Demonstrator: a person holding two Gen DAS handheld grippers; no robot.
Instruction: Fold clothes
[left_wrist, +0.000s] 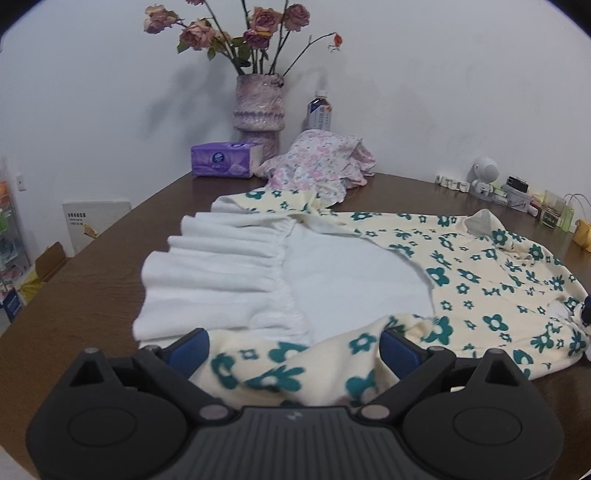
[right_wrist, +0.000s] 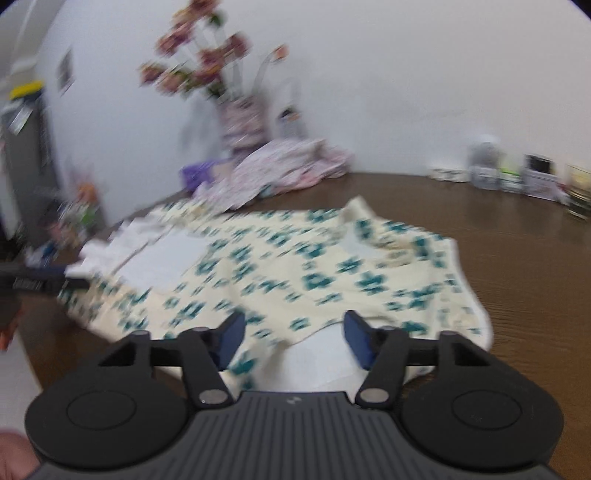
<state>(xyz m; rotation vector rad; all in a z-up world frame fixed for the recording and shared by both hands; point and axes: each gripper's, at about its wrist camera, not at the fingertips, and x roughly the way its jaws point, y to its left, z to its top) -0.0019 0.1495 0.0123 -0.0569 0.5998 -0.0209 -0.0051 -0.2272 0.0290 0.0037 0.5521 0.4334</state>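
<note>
Flowered dress (left_wrist: 461, 280) spread on table (left_wrist: 92, 295), near side of vase (left_wrist: 258, 107). My left gripper (left_wrist: 295, 349) spread, sleeve fabric between fingers; right gripper (right_wrist: 293, 341) spread over hem. Pinch deep, lift evenly, fold flat.

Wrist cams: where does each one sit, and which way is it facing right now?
Left wrist: on the left claw, facing across the floral garment toward the vase; open blue fingers straddle a sleeve.
Right wrist: on the right claw, blurred, facing the same way; open fingers show, the left claw at the left edge.
Shared: garment, vase, brown table.
</note>
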